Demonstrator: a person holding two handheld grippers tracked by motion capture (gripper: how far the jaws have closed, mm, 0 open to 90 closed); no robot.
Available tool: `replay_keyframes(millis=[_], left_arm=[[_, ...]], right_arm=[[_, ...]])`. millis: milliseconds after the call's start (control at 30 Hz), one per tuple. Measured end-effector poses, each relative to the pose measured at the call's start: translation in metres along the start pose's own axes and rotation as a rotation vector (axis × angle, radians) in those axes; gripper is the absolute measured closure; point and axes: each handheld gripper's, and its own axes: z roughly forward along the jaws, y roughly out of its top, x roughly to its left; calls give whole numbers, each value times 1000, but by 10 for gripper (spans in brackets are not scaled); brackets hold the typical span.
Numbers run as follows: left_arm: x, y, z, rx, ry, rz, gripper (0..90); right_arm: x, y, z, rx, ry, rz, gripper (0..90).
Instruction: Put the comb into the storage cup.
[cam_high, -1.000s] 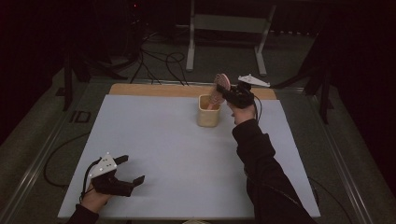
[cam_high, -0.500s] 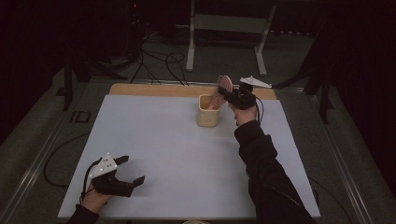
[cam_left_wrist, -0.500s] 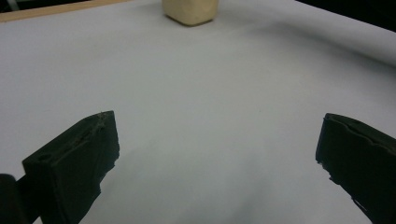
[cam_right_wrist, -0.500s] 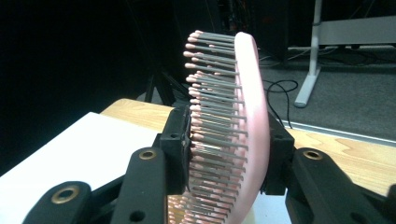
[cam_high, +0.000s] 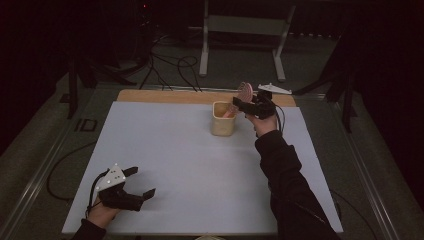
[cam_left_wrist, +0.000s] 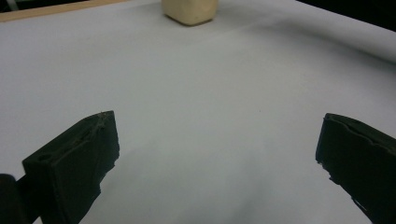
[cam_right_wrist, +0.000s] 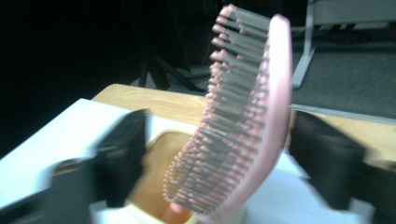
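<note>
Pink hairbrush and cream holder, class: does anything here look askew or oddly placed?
The pink hairbrush stands handle-down in the cream holder, leaning, its bristled head well above the rim. The right gripper has just opened its jaws, which flank the brush without pressing it. Nothing is spilled or damaged.

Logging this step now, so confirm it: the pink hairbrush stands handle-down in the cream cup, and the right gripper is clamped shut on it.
Not clamped. In the right gripper view, the right gripper has just been opening; its jaws stand apart on either side of the pink hairbrush, not pressing it. The brush does stand handle-down in the cream cup.
</note>
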Motion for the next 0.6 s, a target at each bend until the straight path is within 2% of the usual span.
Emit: replay_keyframes(millis=[67, 267, 600], left_arm=[[0, 0, 0, 0, 1, 0, 1], [0, 0, 0, -1, 2, 0, 1], [0, 1, 0, -1, -1, 2, 1]], right_arm=[[-1, 0, 0, 13, -22, 2, 85], [-2, -1, -4, 25, 0, -8, 75], [-4, -4, -9, 33, 3, -11, 76]])
